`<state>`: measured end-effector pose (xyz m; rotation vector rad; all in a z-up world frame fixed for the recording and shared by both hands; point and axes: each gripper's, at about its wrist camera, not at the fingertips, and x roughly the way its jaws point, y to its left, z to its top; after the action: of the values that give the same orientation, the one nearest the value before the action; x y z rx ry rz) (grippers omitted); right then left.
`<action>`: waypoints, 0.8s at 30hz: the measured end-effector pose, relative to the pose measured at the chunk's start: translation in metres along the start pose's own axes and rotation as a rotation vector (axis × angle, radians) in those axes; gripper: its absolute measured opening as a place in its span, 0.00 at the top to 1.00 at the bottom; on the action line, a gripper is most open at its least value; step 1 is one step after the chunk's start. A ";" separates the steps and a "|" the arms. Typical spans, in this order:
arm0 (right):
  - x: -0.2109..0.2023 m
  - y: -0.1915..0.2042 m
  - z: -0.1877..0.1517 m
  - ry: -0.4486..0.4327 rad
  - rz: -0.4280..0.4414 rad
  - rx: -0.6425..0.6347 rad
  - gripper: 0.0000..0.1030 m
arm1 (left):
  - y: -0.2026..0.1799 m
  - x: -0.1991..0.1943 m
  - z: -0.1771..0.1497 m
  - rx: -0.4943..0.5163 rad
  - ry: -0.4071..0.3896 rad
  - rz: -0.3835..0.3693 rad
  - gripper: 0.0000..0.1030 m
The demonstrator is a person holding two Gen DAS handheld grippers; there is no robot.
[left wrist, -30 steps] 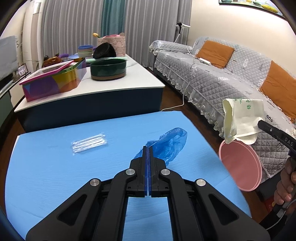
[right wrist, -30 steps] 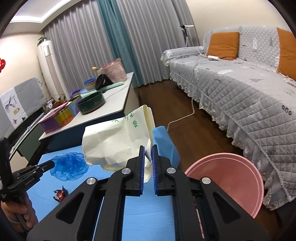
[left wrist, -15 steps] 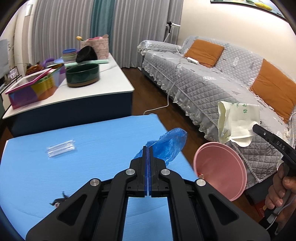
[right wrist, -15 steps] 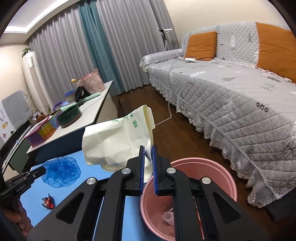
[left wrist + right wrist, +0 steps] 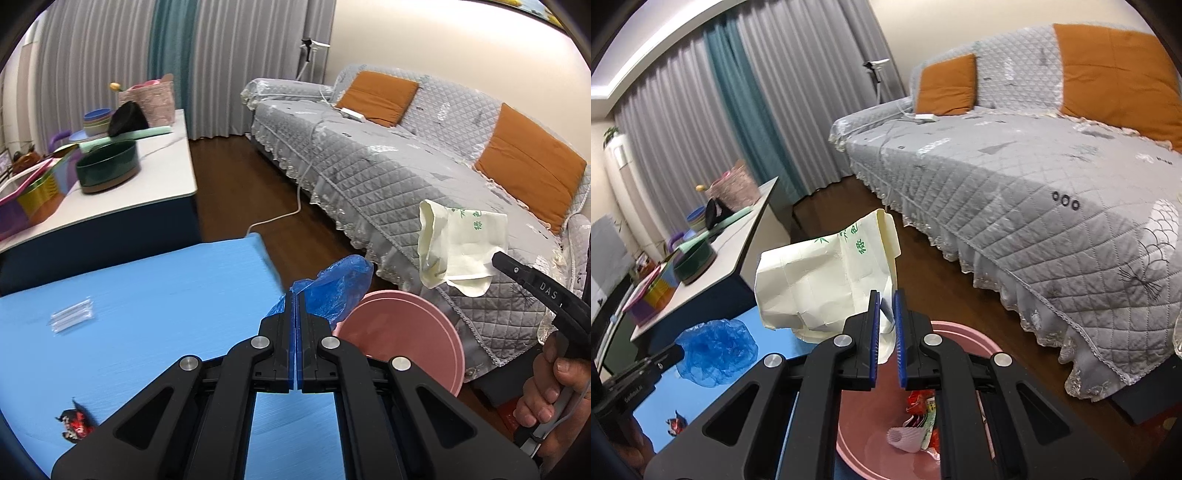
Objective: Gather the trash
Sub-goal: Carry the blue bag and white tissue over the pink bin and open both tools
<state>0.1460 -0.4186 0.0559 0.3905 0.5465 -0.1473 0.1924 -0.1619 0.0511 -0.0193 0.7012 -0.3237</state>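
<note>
Swung over the pink bin [image 5: 964, 334], right hand-held gripper [image 5: 496, 258] reads "DAS".

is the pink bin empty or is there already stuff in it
Not empty. The pink bin already holds a red wrapper and a white paper cup liner at its bottom.

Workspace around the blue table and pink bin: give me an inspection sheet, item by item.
Surface: blue table, mostly bare.
Job's things: crumpled blue plastic bag; cream paper bag with green print; round pink plastic bin beside the table, wrappers inside.
Clutter: clear plastic sleeve and red-black wrapper on the table.
Grippers: left gripper shut on the blue bag; right gripper shut on the paper bag, above the bin.
Cables: white cord from sofa to floor.
Surroundings: grey quilted sofa, orange cushions, curtains, white side table.
</note>
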 end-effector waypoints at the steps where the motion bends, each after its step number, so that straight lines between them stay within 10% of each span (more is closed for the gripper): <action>1: 0.000 -0.004 0.001 -0.004 -0.006 0.006 0.92 | -0.004 0.002 0.000 0.003 0.001 -0.004 1.00; 24: 0.005 -0.045 0.002 0.027 -0.069 0.064 0.92 | -0.072 0.043 -0.016 0.052 0.087 -0.087 1.00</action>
<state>0.1400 -0.4608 0.0400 0.4367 0.5830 -0.2263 0.1928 -0.2416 0.0205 0.0137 0.7791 -0.4280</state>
